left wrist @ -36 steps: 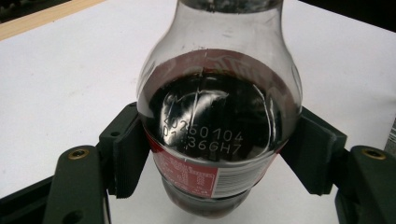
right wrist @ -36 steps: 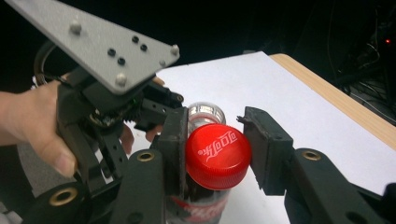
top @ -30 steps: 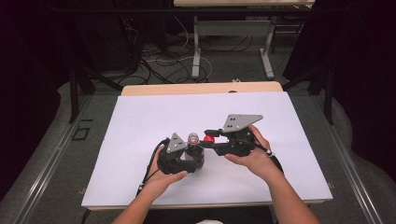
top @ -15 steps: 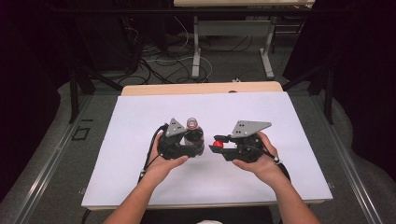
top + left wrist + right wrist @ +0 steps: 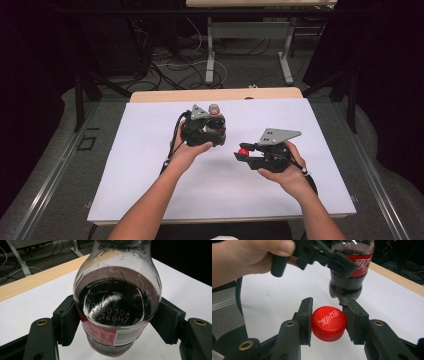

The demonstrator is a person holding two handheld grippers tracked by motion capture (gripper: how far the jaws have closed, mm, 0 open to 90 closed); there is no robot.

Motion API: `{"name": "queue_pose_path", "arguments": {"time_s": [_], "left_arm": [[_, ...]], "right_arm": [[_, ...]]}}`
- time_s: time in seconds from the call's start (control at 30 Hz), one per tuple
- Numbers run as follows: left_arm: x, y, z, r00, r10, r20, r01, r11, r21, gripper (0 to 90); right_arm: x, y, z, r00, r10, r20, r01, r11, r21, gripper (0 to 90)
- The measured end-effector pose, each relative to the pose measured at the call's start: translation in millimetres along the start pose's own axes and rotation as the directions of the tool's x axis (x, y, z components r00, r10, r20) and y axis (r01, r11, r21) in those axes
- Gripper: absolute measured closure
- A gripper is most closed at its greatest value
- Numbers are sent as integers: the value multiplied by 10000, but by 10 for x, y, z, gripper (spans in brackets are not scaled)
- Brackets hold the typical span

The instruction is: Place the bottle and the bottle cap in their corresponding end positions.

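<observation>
The two grippers have pulled apart since a sec ago: back then they sat close together mid-table w/ the red cap right by the bottle's mouth, now the right gripper [image 5: 243, 153] is off to the right of centre in the high view and the left gripper [image 5: 216, 131] has drifted up and left, toward the centre-top of the white table [image 5: 125, 190]. Looks to me like the unscrewing is done, cap's off and clear of the neck. The cap [image 5: 328, 323] sits pinched between the right jaws, logo side facing that gripper's camera, lower centre of the right gripper view, held above the table as far as I can tell. The bottle [image 5: 117, 302] is clamped at its labelled waist by the left jaws, one pad on each side, filling the middle of the left gripper view; it also shows upper right in the right gripper view, bottom end hanging clear of the table. Contents: dark cola, prob. most of the way up to the shoulder, clear neck above it. Its mouth is open now, I'd guess, so tipping it risks a spill. Nothing inside the cap that I can see from this side.
</observation>
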State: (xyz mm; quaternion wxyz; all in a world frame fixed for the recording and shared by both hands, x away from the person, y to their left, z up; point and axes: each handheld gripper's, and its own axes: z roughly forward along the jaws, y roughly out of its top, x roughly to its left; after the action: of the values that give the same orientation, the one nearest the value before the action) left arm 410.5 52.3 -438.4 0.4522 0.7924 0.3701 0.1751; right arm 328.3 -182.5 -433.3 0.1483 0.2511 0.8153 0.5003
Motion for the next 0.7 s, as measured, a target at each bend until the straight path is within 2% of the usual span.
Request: {"name": "queue_pose_path", "arguments": {"time_s": [0.1,0.13,0.4,0.53,0.7], "left_arm": [[22,6,144,9997,-208,-114,208,9998,-27,303],[34,2,194,9998,-168,-134,169,9998,106,303],[127,-91,567,9980,-458,-433,474,9983,350,302],[146,-133,672,9970,-574,-526,599,9971,477,302],[163,-182,758,9970,-505,-579,537,9971,546,302]], "right_arm": [[-19,-9,-18,9999,75,116,-75,10000,-60,613],[-22,-12,-20,9998,163,92,-162,9998,-82,613],[-67,-45,-1,9997,131,189,-129,9999,-112,613],[-104,-71,4,9997,202,145,-203,9998,70,613],[-101,-90,34,9992,347,182,-348,9994,13,613]]}}
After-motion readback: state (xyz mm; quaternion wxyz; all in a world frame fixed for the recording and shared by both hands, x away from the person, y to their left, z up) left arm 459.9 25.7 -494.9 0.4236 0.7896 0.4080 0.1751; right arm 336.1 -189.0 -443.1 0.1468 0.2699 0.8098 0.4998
